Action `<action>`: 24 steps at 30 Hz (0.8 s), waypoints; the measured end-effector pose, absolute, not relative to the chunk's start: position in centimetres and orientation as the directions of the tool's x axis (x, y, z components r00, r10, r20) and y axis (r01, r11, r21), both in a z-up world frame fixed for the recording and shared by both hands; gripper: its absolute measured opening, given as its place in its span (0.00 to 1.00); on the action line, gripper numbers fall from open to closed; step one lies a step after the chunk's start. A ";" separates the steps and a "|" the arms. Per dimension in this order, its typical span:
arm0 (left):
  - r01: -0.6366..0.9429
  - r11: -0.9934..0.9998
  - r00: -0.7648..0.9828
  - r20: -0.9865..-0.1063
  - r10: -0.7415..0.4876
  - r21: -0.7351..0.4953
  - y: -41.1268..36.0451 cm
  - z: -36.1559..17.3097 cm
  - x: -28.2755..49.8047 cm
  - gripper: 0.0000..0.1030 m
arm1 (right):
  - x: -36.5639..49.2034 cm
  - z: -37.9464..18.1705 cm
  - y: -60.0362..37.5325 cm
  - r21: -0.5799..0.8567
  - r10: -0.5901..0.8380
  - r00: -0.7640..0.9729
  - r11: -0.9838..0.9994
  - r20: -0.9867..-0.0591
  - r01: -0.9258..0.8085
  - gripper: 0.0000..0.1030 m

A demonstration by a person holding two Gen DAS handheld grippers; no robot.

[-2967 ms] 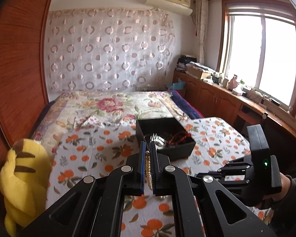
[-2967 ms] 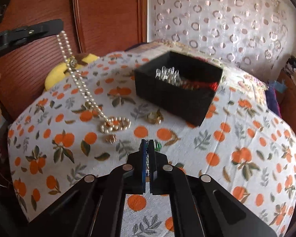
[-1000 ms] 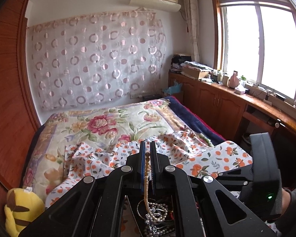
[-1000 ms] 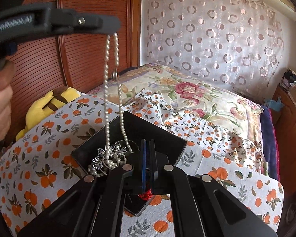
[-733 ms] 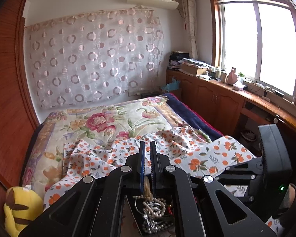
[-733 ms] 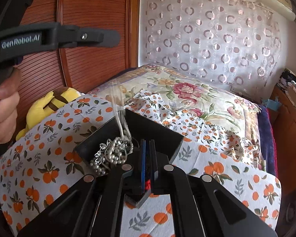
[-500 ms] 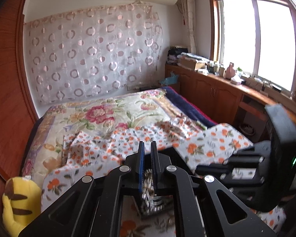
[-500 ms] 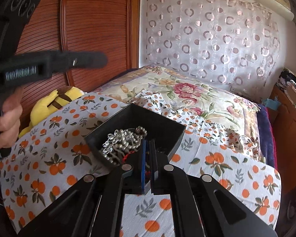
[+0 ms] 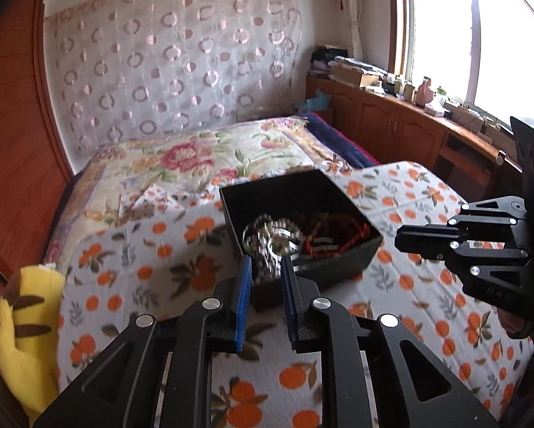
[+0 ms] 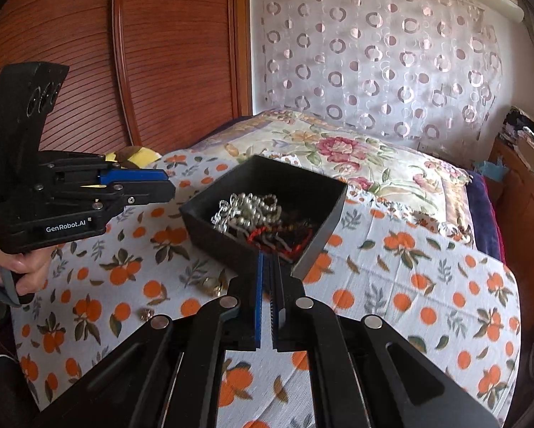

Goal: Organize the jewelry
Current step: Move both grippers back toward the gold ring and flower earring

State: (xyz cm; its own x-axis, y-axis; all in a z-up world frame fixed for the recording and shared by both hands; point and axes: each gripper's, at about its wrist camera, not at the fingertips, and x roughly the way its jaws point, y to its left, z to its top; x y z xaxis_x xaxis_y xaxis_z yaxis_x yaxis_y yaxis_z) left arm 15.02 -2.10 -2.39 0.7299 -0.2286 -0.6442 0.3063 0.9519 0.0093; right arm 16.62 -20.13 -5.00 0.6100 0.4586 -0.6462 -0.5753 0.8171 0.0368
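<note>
A black open box [image 9: 338, 196] [image 10: 302, 182] sits on the orange-print cloth. A pearl necklace [image 10: 249, 208] [image 9: 270, 246] lies heaped in it beside red beads [image 10: 284, 239] [image 9: 341, 230]. My left gripper [image 9: 265, 267] is open and empty, just short of the box's near wall; it also shows in the right wrist view [image 10: 156, 187], left of the box. My right gripper [image 10: 268, 260] is shut at the box's near corner, holding nothing that I can see; it also shows in the left wrist view [image 9: 402, 240]. Two small gold pieces [image 10: 213, 285] [image 10: 146, 313] lie on the cloth.
A yellow plush toy [image 9: 28, 328] lies at the bed's left edge by the wooden headboard [image 10: 88, 53]. A floral quilt [image 9: 195, 157] covers the far bed. Wooden cabinets [image 9: 391, 125] run under the window on the right.
My left gripper let the pearl necklace drop into the box, opened, and drew back and down from above it. My right gripper stayed shut at the box's near corner.
</note>
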 end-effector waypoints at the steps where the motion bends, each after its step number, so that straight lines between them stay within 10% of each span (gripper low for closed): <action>1: 0.305 0.952 0.726 -0.649 -0.227 0.009 -2.0 -2.7 14.9 0.17 | 16.4 -5.2 -20.1 0.039 0.458 0.608 0.817 -0.649 -0.575 0.04; 9: 0.302 0.953 0.692 -0.686 -0.224 -0.007 -1.5 -5.0 13.1 0.43 | 15.2 -7.0 -19.8 0.056 0.456 0.579 0.814 -0.676 -0.577 0.04; 24: 0.347 0.934 0.603 -0.744 -0.290 -0.082 -2.2 -8.2 10.2 0.51 | 14.3 -9.5 -19.3 0.060 0.440 0.542 0.812 -0.716 -0.581 0.23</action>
